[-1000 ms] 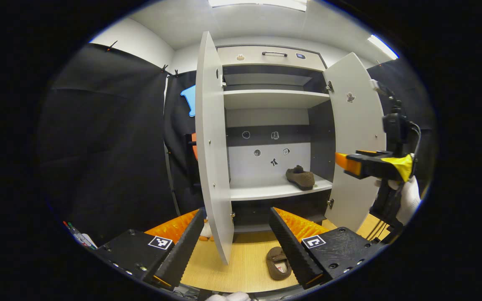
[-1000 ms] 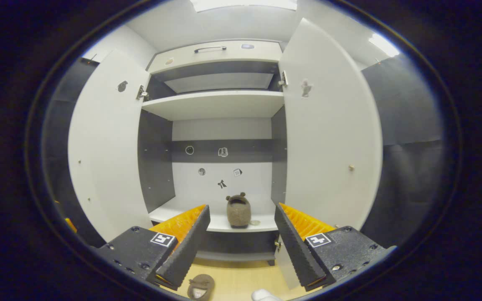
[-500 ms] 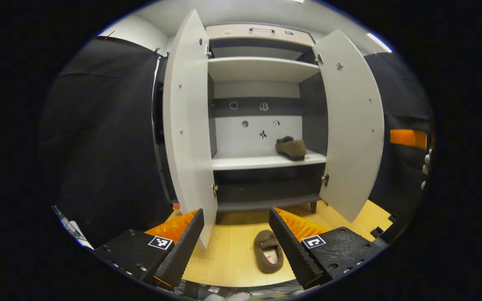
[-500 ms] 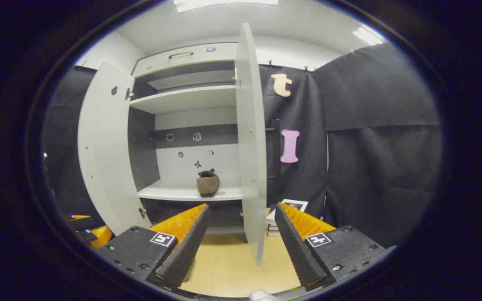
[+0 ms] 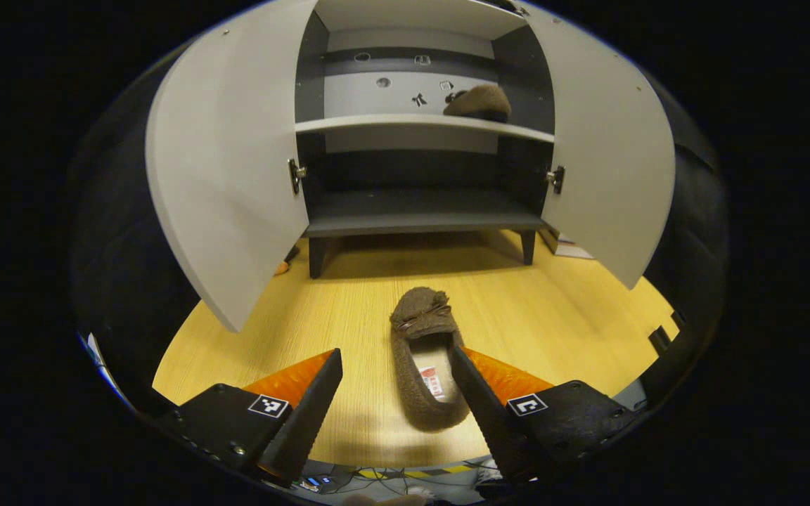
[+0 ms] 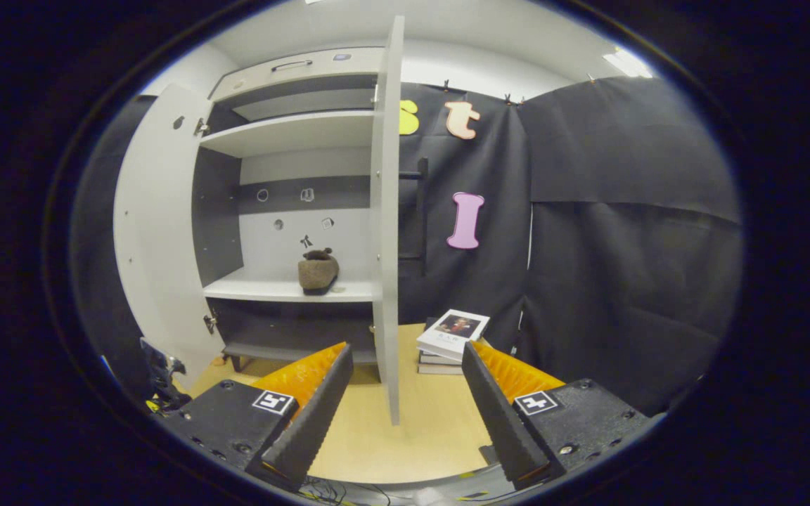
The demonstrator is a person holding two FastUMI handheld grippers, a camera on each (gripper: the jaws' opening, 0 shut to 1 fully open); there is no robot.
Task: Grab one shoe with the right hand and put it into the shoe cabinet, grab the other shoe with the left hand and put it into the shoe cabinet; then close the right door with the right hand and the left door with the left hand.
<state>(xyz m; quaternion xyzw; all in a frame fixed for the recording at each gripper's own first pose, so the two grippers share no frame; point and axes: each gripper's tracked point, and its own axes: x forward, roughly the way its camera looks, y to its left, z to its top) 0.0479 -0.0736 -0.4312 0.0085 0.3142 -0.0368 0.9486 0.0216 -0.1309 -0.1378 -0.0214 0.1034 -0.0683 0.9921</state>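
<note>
A brown furry shoe (image 5: 427, 358) lies on the wooden floor (image 5: 553, 309), its toe toward the cabinet. My left gripper (image 5: 394, 414) hangs open just above it, the heel end lying between its fingers. The other brown shoe (image 5: 479, 103) (image 6: 318, 270) sits on the white middle shelf (image 5: 377, 124) at the right. The shoe cabinet stands with both doors open: left door (image 5: 226, 169), right door (image 5: 609, 154). In the right gripper view my right gripper (image 6: 405, 407) is open and empty, facing the edge of the right door (image 6: 385, 232).
A stack of books (image 6: 451, 337) lies on the floor right of the cabinet, by the black cloth wall. The cabinet's dark bottom shelf (image 5: 422, 211) stands on short legs. Cables lie at the floor's near edge.
The left gripper has dropped low and tilted down over the floor shoe, which now lies between its fingers. The right gripper has pulled back and swung right, away from the cabinet's inside.
</note>
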